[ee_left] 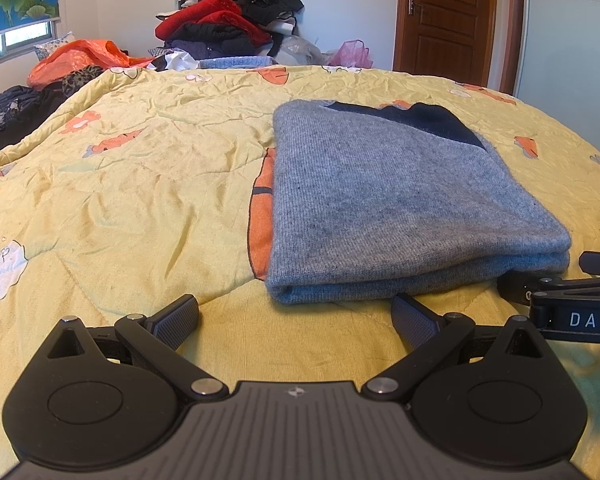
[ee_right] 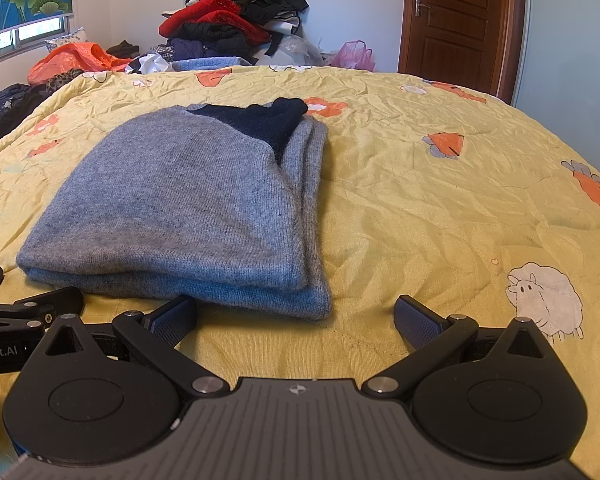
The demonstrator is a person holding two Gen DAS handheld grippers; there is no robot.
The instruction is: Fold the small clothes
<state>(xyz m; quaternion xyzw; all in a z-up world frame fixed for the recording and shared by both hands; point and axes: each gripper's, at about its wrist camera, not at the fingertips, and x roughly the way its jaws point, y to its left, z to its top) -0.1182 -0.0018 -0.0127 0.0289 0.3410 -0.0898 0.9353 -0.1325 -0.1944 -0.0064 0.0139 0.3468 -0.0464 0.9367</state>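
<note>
A grey knitted sweater [ee_left: 400,208] with a dark navy patch lies folded in a neat stack on the bed's yellow quilt [ee_left: 140,184], which is printed with orange flowers and white sheep. The left hand-held gripper [ee_left: 296,320] sits just short of the sweater's near edge, fingers spread wide, gripping nothing. The right hand-held gripper [ee_right: 296,320] is just as wide apart and empty, at the sweater's near right corner. Its side reads "DAS" from the left view; the left one shows "obot.AI". A heap of clothes [ee_right: 236,20] rises beyond the bed, near a brown door [ee_right: 460,16].
</note>
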